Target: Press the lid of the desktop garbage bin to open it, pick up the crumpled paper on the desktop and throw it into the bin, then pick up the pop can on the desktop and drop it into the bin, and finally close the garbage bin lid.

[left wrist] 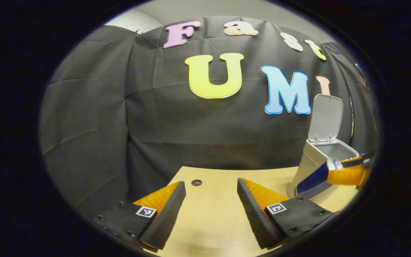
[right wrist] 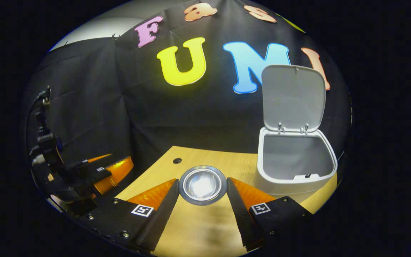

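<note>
The pop can (right wrist: 202, 184) sits end-on between my right gripper's (right wrist: 202, 182) fingers, its shiny round end facing the camera; both fingers press on its sides. In the left gripper view the blue can (left wrist: 314, 180) is tilted, held by the right gripper (left wrist: 344, 171) just in front of the garbage bin (left wrist: 310, 157). The white bin (right wrist: 262, 167) stands on the table to the right of the can, its lid (right wrist: 293, 98) raised upright and its mouth open. My left gripper (left wrist: 211, 185) hovers open above the table with nothing between its fingers.
A wooden table (right wrist: 205, 228) carries the bin; a small round cable hole (left wrist: 196, 182) lies near its far edge. The left gripper (right wrist: 111, 163) and its cabled body are low at the left in the right gripper view. Black cloth walls the booth behind.
</note>
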The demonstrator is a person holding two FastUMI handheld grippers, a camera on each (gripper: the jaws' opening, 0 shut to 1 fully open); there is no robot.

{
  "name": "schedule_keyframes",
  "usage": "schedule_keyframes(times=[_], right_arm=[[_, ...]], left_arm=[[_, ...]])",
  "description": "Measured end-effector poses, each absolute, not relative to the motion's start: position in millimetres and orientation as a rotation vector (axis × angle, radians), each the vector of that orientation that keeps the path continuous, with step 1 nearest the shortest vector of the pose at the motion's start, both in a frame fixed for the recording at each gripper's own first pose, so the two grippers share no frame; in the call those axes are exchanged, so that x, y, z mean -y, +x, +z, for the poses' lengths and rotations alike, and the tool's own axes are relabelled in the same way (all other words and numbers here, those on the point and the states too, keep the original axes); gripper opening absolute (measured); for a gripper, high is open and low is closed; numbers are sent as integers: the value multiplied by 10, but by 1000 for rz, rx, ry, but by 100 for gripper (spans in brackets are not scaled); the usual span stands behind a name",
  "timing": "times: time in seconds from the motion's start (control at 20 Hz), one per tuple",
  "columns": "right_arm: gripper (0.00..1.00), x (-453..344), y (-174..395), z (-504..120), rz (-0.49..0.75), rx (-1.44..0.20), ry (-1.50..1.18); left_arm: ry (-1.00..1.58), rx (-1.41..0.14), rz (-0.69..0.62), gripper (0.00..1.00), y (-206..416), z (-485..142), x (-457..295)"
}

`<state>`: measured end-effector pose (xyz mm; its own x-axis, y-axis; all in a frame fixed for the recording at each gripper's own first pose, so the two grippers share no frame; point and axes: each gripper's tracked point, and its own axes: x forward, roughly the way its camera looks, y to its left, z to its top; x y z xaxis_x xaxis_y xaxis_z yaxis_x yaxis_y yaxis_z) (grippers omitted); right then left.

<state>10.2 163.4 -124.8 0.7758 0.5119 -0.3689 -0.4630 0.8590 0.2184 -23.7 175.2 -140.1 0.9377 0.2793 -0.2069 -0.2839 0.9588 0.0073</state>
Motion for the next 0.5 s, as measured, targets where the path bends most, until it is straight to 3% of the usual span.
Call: schedule_keyframes(times=[0.5], right_arm=[[83,-1206,378,-477,443,-275,227]], left_arm=[[-40,-234,265,100,-138,-1524,-1643]])
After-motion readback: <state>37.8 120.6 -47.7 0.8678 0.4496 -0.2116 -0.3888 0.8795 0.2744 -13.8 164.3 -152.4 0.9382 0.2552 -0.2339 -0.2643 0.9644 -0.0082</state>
